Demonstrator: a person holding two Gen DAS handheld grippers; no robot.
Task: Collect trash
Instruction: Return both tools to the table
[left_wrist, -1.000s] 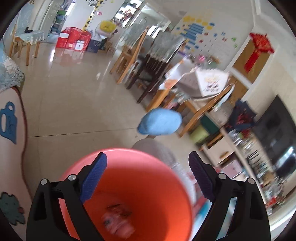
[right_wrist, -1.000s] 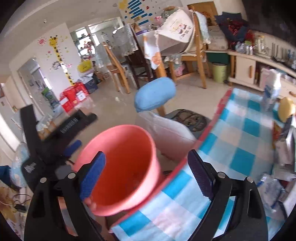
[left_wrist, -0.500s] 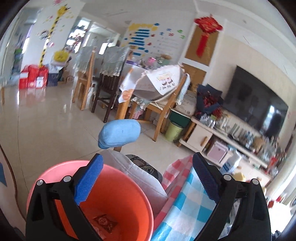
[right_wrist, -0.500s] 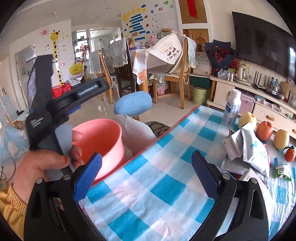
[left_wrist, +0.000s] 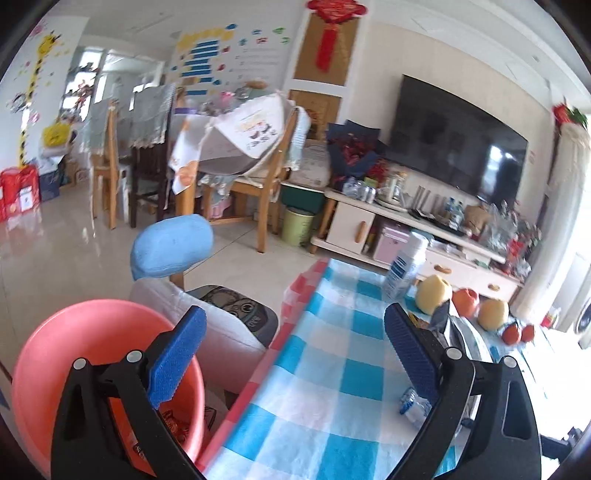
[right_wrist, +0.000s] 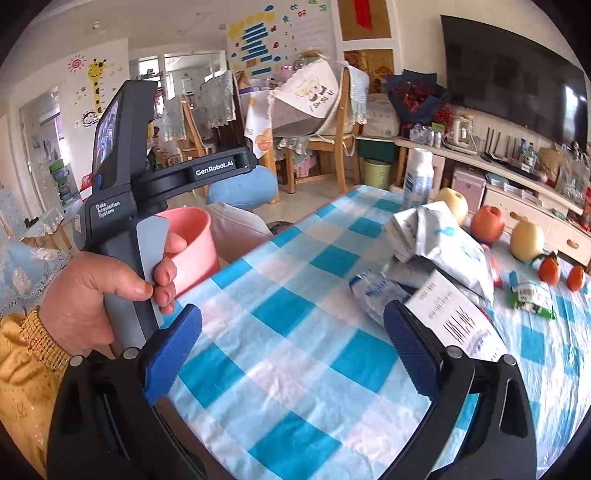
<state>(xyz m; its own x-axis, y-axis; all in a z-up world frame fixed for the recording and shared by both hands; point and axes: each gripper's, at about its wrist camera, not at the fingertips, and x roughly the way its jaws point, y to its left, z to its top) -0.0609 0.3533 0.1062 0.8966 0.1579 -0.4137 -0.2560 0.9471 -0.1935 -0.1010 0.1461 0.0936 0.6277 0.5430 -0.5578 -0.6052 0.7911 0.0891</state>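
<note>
A pink bucket (left_wrist: 92, 350) stands beside the table's left edge and holds a snack wrapper (left_wrist: 175, 430); it also shows in the right wrist view (right_wrist: 194, 243). My left gripper (left_wrist: 295, 354) is open and empty, over the table edge beside the bucket. My right gripper (right_wrist: 293, 350) is open and empty above the blue-checked tablecloth (right_wrist: 295, 332). On the table lie crumpled white plastic bags (right_wrist: 439, 243), a blue-and-white wrapper (right_wrist: 373, 291), a printed paper slip (right_wrist: 454, 321) and a green packet (right_wrist: 532, 295).
Fruit (right_wrist: 487, 223) and a white bottle (right_wrist: 417, 177) stand at the table's far side. A blue-backed chair (left_wrist: 171, 247) with a white cushion sits next to the bucket. The hand holding the left gripper's body (right_wrist: 125, 206) is at the left.
Both grippers have swung right, from over the bucket toward the table. The table's trash and fruit have come into view.
</note>
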